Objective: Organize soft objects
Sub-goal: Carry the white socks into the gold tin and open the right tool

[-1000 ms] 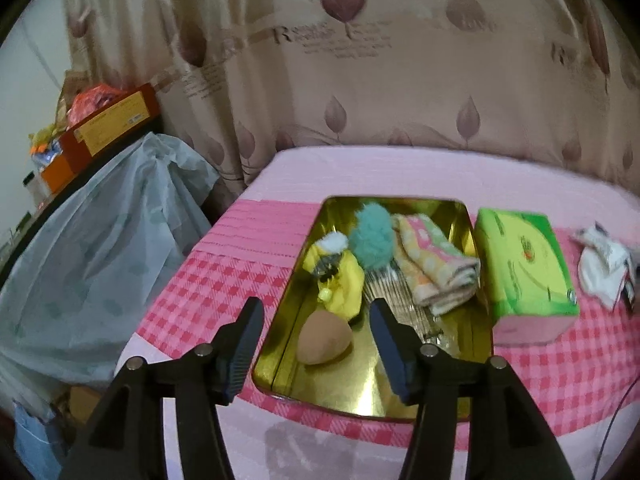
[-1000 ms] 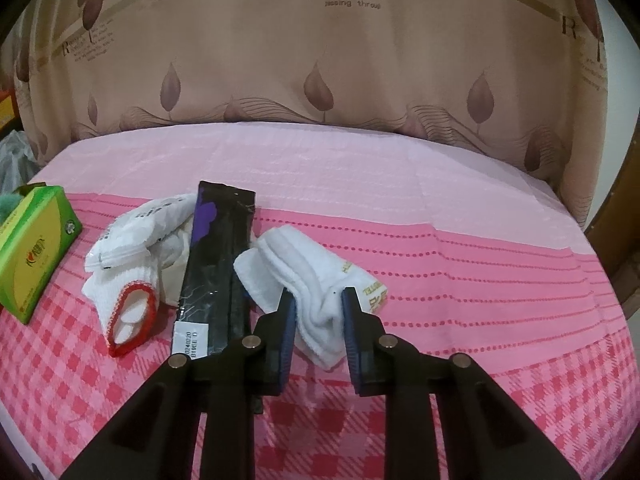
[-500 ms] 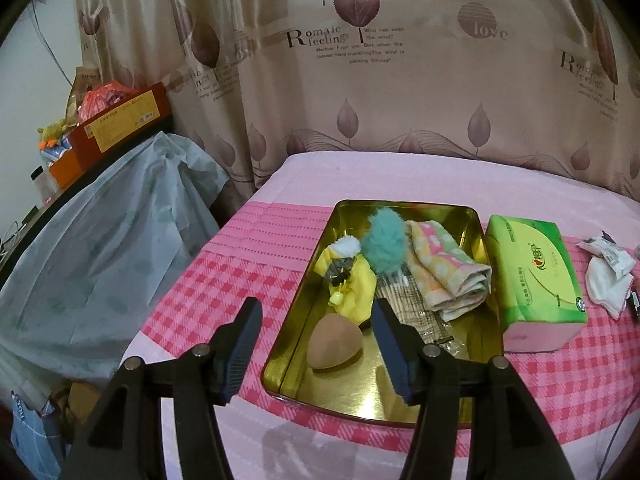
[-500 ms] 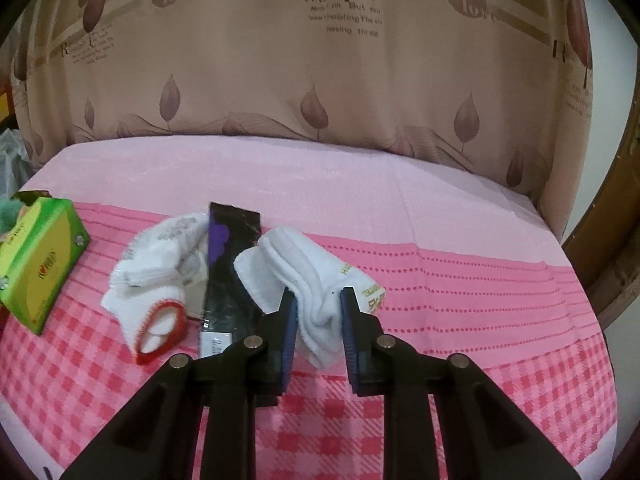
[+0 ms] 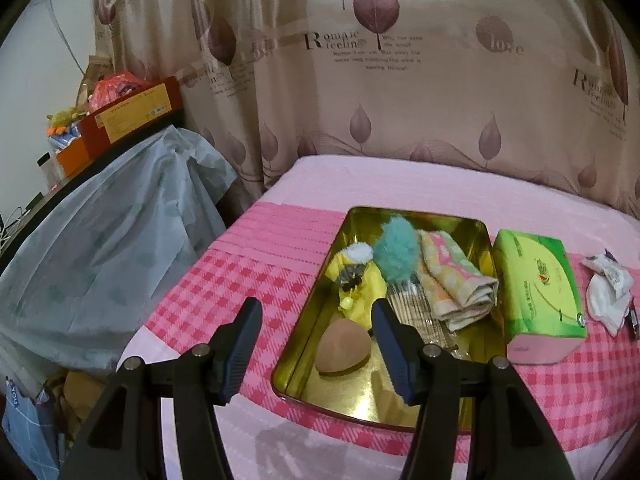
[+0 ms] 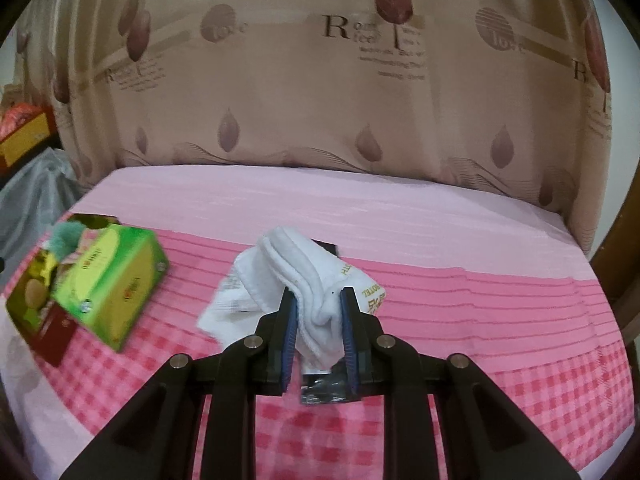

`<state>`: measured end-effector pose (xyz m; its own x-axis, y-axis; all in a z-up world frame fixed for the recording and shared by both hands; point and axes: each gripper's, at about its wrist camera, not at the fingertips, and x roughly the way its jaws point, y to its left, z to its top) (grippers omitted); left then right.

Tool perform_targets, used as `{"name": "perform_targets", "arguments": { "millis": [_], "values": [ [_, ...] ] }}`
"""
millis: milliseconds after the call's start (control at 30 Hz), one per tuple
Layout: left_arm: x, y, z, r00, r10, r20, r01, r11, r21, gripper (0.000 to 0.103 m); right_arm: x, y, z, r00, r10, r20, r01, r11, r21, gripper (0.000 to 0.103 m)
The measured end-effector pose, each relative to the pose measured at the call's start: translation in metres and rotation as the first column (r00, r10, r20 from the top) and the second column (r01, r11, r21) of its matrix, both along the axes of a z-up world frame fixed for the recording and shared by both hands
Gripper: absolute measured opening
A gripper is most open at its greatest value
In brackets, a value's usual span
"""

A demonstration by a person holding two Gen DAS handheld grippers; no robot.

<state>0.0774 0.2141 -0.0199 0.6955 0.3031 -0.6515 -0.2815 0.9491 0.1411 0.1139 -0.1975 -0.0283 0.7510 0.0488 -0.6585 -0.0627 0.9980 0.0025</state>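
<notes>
Right wrist view: the right gripper is pinching a folded white cotton sock above the pink checked cloth; the left gripper is hovering wide and empty over the gold metal tray.

Glossy gold metal tray, mirror-like floor. Fluffy teal pom-pom; soft terry towel; matt smooth tan sponge. Shiny green tissue pack. White ribbed knit sock. Woven pink checked tablecloth. Satiny printed curtain.
</notes>
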Motion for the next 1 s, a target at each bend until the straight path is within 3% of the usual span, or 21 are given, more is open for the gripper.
{"name": "perform_targets", "arguments": {
  "millis": [267, 433, 567, 733, 1000],
  "values": [
    [-0.001, 0.004, 0.002, 1.000, 0.025, 0.003, -0.025, 1.000, -0.004, 0.058, -0.005, 0.045, 0.021, 0.993, 0.115, 0.019, -0.116, 0.993, 0.016, 0.019],
    [-0.002, 0.010, 0.004, 0.999, 0.050, 0.007, -0.050, 0.999, -0.020, 0.058, -0.010, 0.098, 0.027, 0.971, 0.238, 0.017, -0.239, 0.970, 0.036, 0.019],
    [-0.007, 0.022, 0.009, 0.994, 0.104, 0.037, -0.102, 0.993, -0.052, 0.058, -0.013, 0.144, 0.028, 0.936, 0.353, 0.007, -0.352, 0.931, 0.101, 0.019],
    [-0.016, 0.047, 0.014, 0.974, 0.216, 0.061, -0.209, 0.972, -0.111, 0.058, -0.013, 0.195, 0.027, 0.895, 0.447, -0.004, -0.444, 0.890, 0.106, 0.019],
    [-0.018, 0.071, 0.006, 0.958, 0.287, 0.002, -0.280, 0.937, -0.208, 0.058, -0.007, 0.262, 0.013, 0.843, 0.535, -0.051, -0.531, 0.844, 0.072, 0.019]
  ]
}}
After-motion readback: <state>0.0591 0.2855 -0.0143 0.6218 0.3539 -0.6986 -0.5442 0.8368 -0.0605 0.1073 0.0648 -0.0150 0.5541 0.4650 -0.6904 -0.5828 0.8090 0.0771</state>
